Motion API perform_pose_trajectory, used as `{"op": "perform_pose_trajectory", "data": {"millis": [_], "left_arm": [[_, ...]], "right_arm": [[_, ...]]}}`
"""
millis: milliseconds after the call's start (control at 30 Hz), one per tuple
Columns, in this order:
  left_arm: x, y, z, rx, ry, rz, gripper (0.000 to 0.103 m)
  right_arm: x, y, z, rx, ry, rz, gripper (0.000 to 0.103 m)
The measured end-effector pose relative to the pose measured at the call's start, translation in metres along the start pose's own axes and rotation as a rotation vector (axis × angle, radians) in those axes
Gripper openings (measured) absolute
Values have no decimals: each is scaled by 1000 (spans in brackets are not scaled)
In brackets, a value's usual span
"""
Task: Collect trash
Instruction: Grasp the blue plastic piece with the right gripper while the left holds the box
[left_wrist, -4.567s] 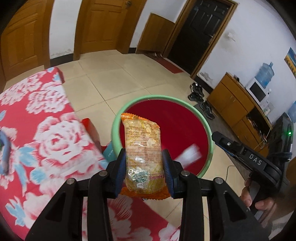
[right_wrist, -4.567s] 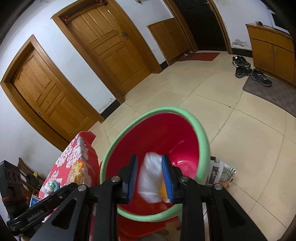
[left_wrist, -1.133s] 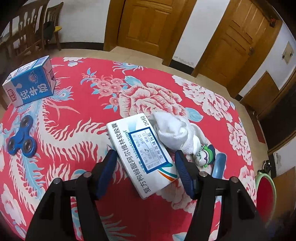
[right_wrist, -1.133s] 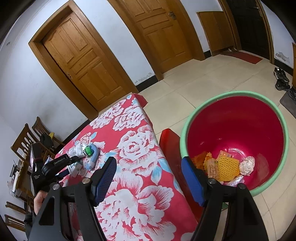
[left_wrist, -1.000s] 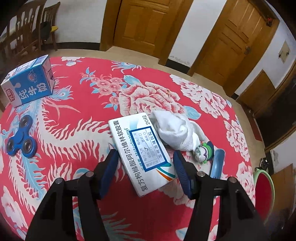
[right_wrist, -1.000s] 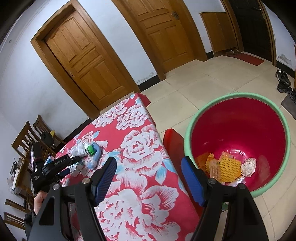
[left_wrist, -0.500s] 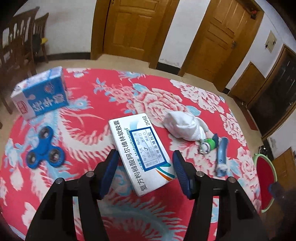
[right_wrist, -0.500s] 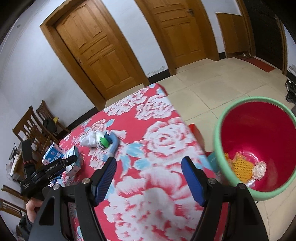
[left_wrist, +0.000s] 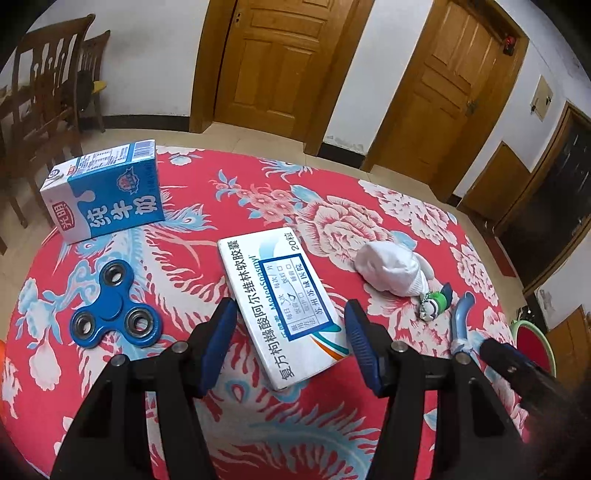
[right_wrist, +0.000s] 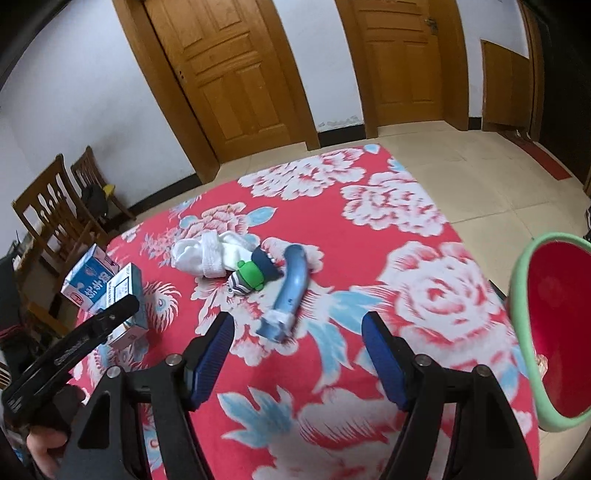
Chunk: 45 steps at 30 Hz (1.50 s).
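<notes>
surface: table under a red cloth with white and blue flower print (left_wrist: 303, 184)
left gripper (left_wrist: 291, 338): black frame, blue pads, jaws wide, nothing clamped; pads not touching anything; hangs over the near end of the medicine box
right gripper (right_wrist: 297, 356): black frame, blue pads, jaws wide but closing; nothing between the pads except tablecloth below
medicine box: flat white cardboard box with blue label and Chinese print (left_wrist: 280, 302), lying flat mid-table, its near end in line with the gap of the left jaws; partly hidden behind the left gripper in the right wrist view (right_wrist: 125, 295)
milk carton: blue and white carton (left_wrist: 105, 192), lying on its side at the far left of the table; just behind the medicine box in the right view (right_wrist: 88, 282)
spinner: blue three-lobed fidget spinner (left_wrist: 116, 310), flat on the cloth, left of the medicine box, apart from it
sock: balled white sock (right_wrist: 210, 254), right of the medicine box, apart from it
keychain: small green and dark toy figure (right_wrist: 251, 275), touching the sock
blue tool: curved light-blue plastic handle with a white end (right_wrist: 290, 291), just beside the toy figure, ahead of the right gripper
bin: red bucket with pale green rim (right_wrist: 524, 332), on the floor off the right edge of the table; contents not readable, blurred
person: part of a hand (right_wrist: 46, 452) gripping the left gripper's handle, bottom left of the right view
background: wooden doors (right_wrist: 236, 74), wooden chairs (right_wrist: 55, 210), tiled floor
</notes>
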<state>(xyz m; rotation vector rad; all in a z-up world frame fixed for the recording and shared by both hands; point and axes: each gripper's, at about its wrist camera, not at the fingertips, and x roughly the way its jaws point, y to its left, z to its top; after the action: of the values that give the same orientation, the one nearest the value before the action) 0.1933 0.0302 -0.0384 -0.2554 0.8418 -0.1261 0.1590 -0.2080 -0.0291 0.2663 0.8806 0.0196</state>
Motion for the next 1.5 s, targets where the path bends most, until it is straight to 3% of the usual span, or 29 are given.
{"op": "perform_pose_trajectory", "data": {"millis": [133, 667, 767, 833, 1500], "left_arm": [[-2, 3, 1, -15, -8, -11, 61], [0, 0, -1, -11, -2, -28, 61], [0, -1, -2, -6, -1, -29, 61], [0, -1, -2, -5, -1, -31, 61], [-13, -15, 4, 44, -17, -40, 60]], "right_arm": [[14, 6, 2, -20, 16, -34, 63], [31, 8, 2, -45, 18, -101, 45], [31, 7, 2, -39, 22, -83, 36], [32, 8, 2, -38, 29, -61, 24], [-18, 3, 3, -18, -37, 40, 21]]}}
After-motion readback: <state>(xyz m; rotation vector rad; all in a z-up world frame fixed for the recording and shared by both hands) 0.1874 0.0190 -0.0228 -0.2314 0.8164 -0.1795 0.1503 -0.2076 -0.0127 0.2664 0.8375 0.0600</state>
